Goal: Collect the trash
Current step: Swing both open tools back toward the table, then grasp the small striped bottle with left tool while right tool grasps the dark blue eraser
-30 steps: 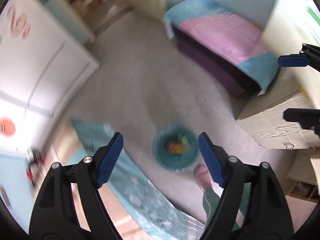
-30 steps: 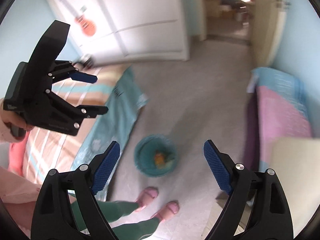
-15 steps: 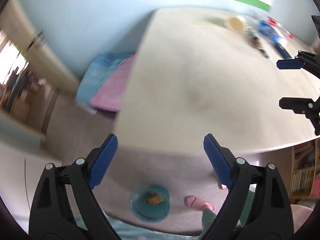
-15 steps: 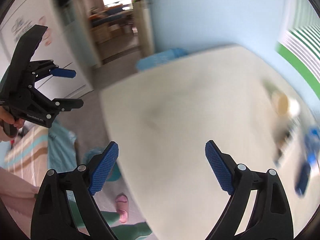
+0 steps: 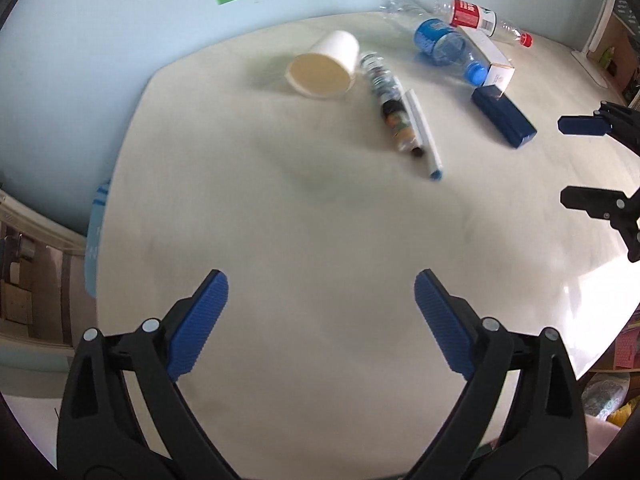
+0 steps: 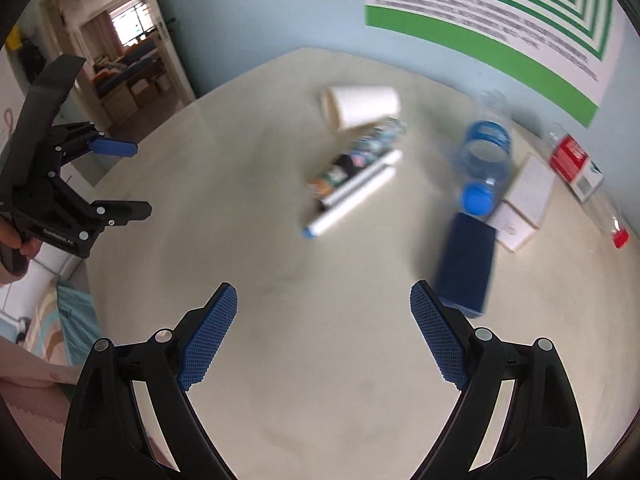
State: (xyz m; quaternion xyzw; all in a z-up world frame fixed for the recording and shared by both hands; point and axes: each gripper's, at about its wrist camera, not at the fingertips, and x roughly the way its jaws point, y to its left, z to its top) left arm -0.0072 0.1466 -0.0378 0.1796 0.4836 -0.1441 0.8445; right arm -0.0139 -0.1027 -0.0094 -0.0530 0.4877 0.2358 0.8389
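Trash lies at the far side of a pale table (image 5: 320, 240): a tipped white paper cup (image 5: 326, 66) (image 6: 360, 106), a clear printed tube (image 5: 390, 108), a white pen with blue cap (image 5: 424, 136) (image 6: 352, 196), a blue-capped bottle (image 5: 448, 46) (image 6: 484, 160), a red-labelled bottle (image 5: 476, 16) (image 6: 572, 160), a white box (image 6: 524, 196) and a dark blue box (image 5: 504, 114) (image 6: 464, 264). My left gripper (image 5: 320, 320) is open and empty above the near table. My right gripper (image 6: 320, 336) is open and empty, just short of the blue box.
A green-and-white poster (image 6: 500, 20) hangs on the blue wall behind the table. A doorway (image 6: 124, 64) opens at the left. A bed with striped cover (image 6: 48, 320) lies below the table's left edge. Shelves (image 5: 616, 36) stand at the right.
Both grippers have swung up from the floor and the teal bin to face the tabletop with the trash. Both stay open and empty.
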